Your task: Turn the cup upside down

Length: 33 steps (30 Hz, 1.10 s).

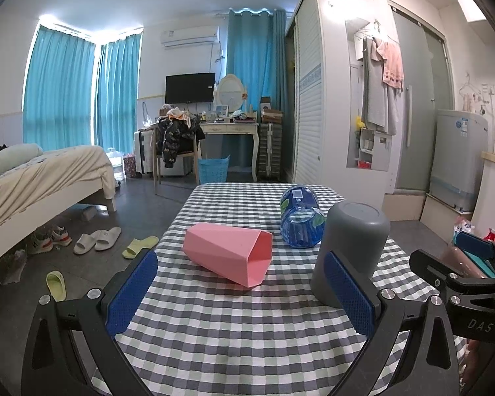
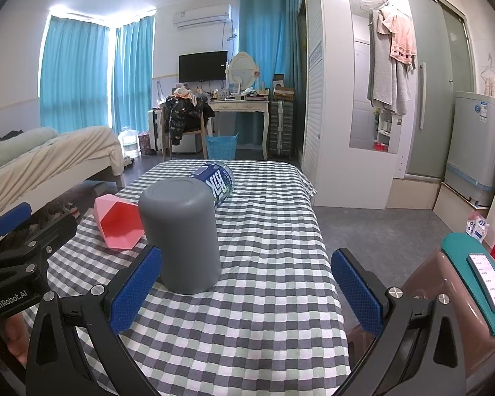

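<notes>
Both my claws gape wide and grip nothing: left claw [image 1: 244, 293], right claw [image 2: 247, 292], low over the near edge of the checked surface [image 2: 264, 323]. Ahead, the grey cup [image 2: 181, 237] stands mouth-down toward the left edge, with the pink cup [image 1: 229, 254] and blue bottle [image 1: 300, 217] lying on their sides.

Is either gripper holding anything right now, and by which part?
Nothing: left gripper and right gripper are both open; the gray cup stands free.
</notes>
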Each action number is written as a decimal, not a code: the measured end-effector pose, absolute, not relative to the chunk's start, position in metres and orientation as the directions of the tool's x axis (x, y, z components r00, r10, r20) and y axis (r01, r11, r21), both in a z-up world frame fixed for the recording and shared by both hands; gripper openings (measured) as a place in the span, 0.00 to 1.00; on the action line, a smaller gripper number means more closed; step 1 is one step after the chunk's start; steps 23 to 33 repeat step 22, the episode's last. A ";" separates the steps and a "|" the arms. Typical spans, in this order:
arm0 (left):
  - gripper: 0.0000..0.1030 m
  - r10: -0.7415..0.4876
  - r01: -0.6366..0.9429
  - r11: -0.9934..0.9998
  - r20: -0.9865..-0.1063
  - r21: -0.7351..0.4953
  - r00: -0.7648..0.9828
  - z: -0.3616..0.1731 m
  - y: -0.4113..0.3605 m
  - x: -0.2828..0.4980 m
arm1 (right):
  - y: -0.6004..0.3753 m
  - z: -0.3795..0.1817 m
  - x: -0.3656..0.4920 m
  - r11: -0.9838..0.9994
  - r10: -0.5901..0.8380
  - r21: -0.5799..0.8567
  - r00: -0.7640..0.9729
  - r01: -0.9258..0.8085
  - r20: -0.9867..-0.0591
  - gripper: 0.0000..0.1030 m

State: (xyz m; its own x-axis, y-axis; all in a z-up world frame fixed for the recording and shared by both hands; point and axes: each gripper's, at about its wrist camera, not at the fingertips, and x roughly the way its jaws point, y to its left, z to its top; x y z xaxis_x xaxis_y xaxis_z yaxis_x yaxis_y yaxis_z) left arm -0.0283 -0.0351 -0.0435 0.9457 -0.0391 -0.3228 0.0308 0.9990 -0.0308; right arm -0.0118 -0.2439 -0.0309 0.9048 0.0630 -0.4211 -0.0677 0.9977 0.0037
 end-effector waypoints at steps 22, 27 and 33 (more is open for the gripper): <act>1.00 -0.039 0.034 0.999 -0.326 -0.022 0.945 -0.044 -0.037 -0.028 | -0.244 -0.032 -0.012 0.998 0.063 0.003 0.903 -0.068 -0.425 1.00; 1.00 -0.039 0.034 0.999 -0.326 -0.022 0.945 -0.044 -0.037 -0.028 | -0.244 -0.032 -0.012 0.998 0.063 0.003 0.903 -0.068 -0.425 1.00; 1.00 -0.039 0.034 0.999 -0.326 -0.022 0.945 -0.044 -0.037 -0.028 | -0.244 -0.032 -0.012 0.998 0.063 0.003 0.903 -0.068 -0.425 1.00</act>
